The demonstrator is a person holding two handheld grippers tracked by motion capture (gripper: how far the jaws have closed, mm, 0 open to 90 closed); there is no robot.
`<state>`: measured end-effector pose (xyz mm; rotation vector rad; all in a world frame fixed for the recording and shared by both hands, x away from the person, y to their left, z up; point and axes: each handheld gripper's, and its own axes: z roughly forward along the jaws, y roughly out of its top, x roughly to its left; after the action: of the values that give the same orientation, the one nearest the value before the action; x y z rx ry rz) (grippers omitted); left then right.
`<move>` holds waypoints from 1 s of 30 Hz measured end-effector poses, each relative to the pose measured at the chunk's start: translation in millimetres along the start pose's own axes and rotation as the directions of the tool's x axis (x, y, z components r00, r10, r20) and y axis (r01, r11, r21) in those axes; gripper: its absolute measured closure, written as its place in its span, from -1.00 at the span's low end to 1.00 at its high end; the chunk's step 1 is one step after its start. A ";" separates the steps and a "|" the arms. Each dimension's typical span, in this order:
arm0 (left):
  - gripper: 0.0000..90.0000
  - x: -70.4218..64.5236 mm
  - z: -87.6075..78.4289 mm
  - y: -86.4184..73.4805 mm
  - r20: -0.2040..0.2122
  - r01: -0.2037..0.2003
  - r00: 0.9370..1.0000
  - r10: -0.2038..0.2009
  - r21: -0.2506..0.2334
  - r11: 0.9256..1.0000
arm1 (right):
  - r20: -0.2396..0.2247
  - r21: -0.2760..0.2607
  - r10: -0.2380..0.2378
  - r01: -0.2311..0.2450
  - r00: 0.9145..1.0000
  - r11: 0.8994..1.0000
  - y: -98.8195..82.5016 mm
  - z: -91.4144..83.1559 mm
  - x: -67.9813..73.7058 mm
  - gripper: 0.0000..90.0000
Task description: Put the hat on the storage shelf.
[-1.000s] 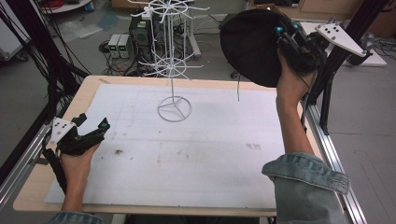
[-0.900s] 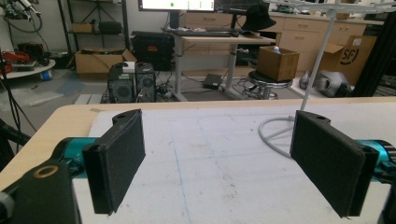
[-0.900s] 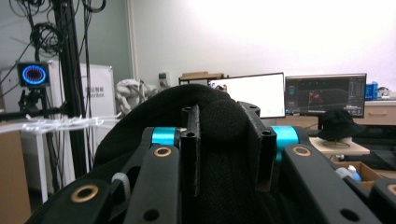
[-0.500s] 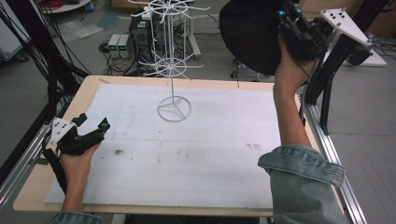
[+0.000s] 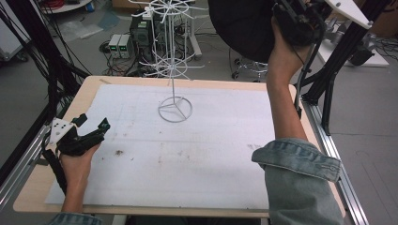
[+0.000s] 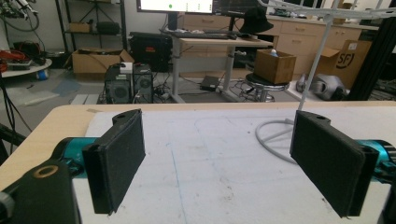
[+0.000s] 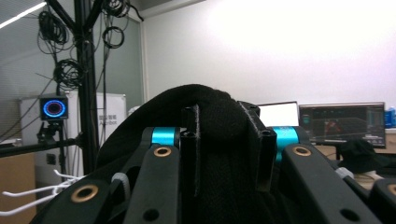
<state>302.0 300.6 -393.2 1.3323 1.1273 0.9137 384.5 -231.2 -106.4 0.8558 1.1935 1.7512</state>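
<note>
A black fabric hat [image 5: 239, 28] hangs high above the table's far right corner, with my right gripper [image 5: 280, 18] shut on its edge. In the right gripper view the hat [image 7: 205, 100] bulges up between and over the two jaws of that gripper [image 7: 224, 149], which pinch its cloth. A white wire display stand [image 5: 172, 84] with hooked arms rises from a ring base at the middle back of the table. My left gripper [image 5: 94, 123] rests at the table's left edge; its pads [image 6: 121, 158] stand wide apart with nothing between them, facing the stand's base [image 6: 273, 133].
A white mat [image 5: 211, 159] covers most of the wooden table. Black frame posts [image 5: 338, 61] stand beside the right edge and cables hang at the left. Desks, boxes and computers lie beyond the far edge.
My right hand has lifted the hat higher and toward the top of the high view. The left hand has stayed where it was.
</note>
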 end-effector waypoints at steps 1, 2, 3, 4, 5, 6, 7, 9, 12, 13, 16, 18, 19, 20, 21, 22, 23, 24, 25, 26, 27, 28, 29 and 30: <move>-0.60 0.6 -0.2 0.2 -0.002 -0.001 1.000 0.001 -0.002 1.000 | -0.003 0.000 0.003 -0.003 1.000 1.000 0.4 1.6 2.3 0.59; -0.60 0.6 -0.2 0.2 -0.002 -0.001 1.000 0.001 -0.002 1.000 | -0.007 -0.001 0.003 -0.003 1.000 1.000 0.6 3.0 4.3 0.59; -0.60 1.4 -0.9 0.4 0.000 0.008 1.000 -0.008 -0.003 1.000 | -0.012 -0.002 0.003 -0.003 1.000 1.000 0.8 4.5 6.8 0.59; -0.60 1.9 -1.1 0.4 0.001 0.010 1.000 -0.010 -0.003 1.000 | -0.017 -0.002 0.003 -0.003 1.000 1.000 1.2 5.8 8.8 0.59; -0.60 1.9 -1.1 0.4 0.001 0.010 1.000 -0.010 -0.003 1.000 | -0.022 -0.004 0.004 -0.004 1.000 1.000 1.4 7.2 10.8 0.59; -0.60 2.1 -1.3 0.3 0.002 0.013 1.000 -0.013 -0.004 1.000 | -0.023 -0.005 0.008 -0.008 1.000 1.000 1.5 8.2 13.0 0.59; -0.60 2.1 -1.3 0.4 0.001 0.014 1.000 -0.014 -0.006 1.000 | -0.023 -0.005 0.008 -0.008 1.000 1.000 1.5 8.2 13.0 0.59; -0.60 2.5 -1.4 0.3 0.002 0.017 1.000 -0.017 -0.009 1.000 | -0.031 0.000 0.013 -0.013 0.999 1.000 0.7 11.5 18.0 0.59; -0.60 3.1 -2.2 0.6 0.001 0.016 1.000 -0.016 -0.006 1.000 | -0.037 0.009 0.024 -0.023 0.999 1.000 -2.9 15.1 22.1 0.59; -0.60 3.1 -2.2 0.6 0.001 0.016 1.000 -0.016 -0.006 1.000 | -0.037 0.009 0.024 -0.023 0.999 1.000 -2.9 15.1 22.1 0.59; -0.60 3.0 -2.1 0.6 0.002 0.016 1.000 -0.016 -0.008 1.000 | -0.040 0.028 0.026 -0.025 0.999 0.999 -9.5 20.5 27.6 0.59; -0.60 3.0 -1.9 0.5 0.004 0.014 1.000 -0.014 -0.007 1.000 | -0.044 0.035 0.023 -0.022 0.999 0.999 -13.5 22.1 30.8 0.59; -0.60 2.8 -1.8 0.5 0.003 0.015 1.000 -0.015 -0.009 1.000 | -0.043 0.040 0.026 -0.025 0.999 0.999 -15.7 22.9 32.2 0.59; -0.60 2.9 -1.8 0.3 0.002 0.015 1.000 -0.015 -0.008 1.000 | -0.047 0.046 0.023 -0.021 0.999 0.999 -18.0 24.0 32.9 0.59; -0.60 2.9 -1.8 0.3 0.002 0.015 1.000 -0.015 -0.008 1.000 | -0.047 0.046 0.023 -0.021 0.999 0.999 -18.0 24.0 32.9 0.59; -0.60 2.9 -2.0 0.4 0.004 0.016 1.000 -0.016 -0.007 1.000 | -0.044 0.056 0.031 -0.029 0.999 0.998 -23.2 25.3 33.4 0.58; -0.60 3.0 -2.2 0.5 0.003 0.015 1.000 -0.015 -0.006 1.000 | -0.045 0.059 0.037 -0.034 0.998 0.998 -25.5 26.2 32.8 0.58; -0.60 3.1 -2.2 0.5 0.002 0.015 1.000 -0.015 -0.007 1.000 | -0.046 0.065 0.041 -0.038 0.998 0.997 -27.7 26.6 32.0 0.58; -0.60 3.3 -2.3 0.5 0.003 0.016 1.000 -0.016 -0.007 1.000 | -0.046 0.070 0.046 -0.043 0.998 0.997 -29.7 26.9 31.4 0.58; -0.60 3.5 -2.3 0.5 0.001 0.019 1.000 -0.019 -0.009 1.000 | -0.047 0.074 0.049 -0.046 0.998 0.996 -31.8 27.3 30.7 0.58; -0.60 3.5 -2.3 0.5 0.001 0.019 1.000 -0.019 -0.009 1.000 | -0.051 0.083 0.052 -0.048 0.997 0.995 -34.0 27.1 30.1 0.57; -0.60 3.7 -2.4 0.4 0.000 0.019 1.000 -0.019 -0.008 1.000 | -0.051 0.092 0.056 -0.051 0.997 0.994 -36.0 27.6 29.6 0.57; -0.60 3.7 -2.4 0.4 0.000 0.019 1.000 -0.019 -0.008 1.000 | -0.053 0.101 0.061 -0.055 0.997 0.993 -37.9 27.6 29.2 0.57; -0.60 3.6 -2.3 0.4 0.000 0.019 1.000 -0.019 -0.008 1.000 | -0.060 0.103 0.056 -0.050 0.997 0.993 -40.1 27.9 27.8 0.56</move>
<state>300.7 304.8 -393.0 1.3129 1.1333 0.9041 407.2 -187.3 -133.2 0.9055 1.3215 1.7841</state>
